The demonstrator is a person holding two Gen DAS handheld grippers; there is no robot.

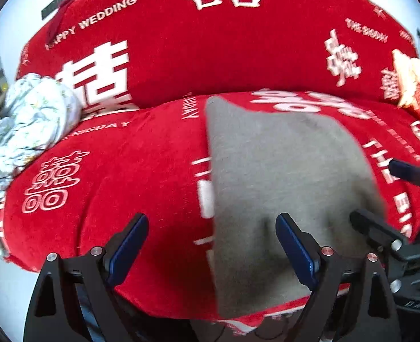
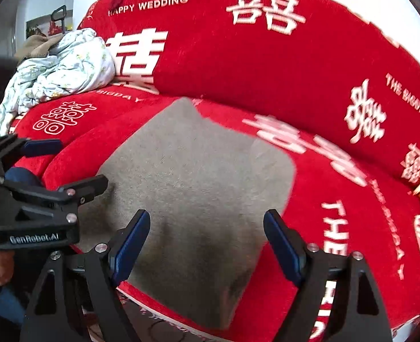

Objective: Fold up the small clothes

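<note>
A small grey cloth lies flat on the seat of a red sofa; it also shows in the right wrist view. My left gripper is open and empty, hovering over the cloth's near left edge; it shows at the left of the right wrist view. My right gripper is open and empty above the cloth's near edge; it shows at the right of the left wrist view. Neither gripper holds the cloth.
The red sofa cover carries white characters and lettering, and its backrest rises behind the seat. A crumpled pale floral quilt is piled at the sofa's left end, also in the right wrist view. A red and cream item lies at the far right.
</note>
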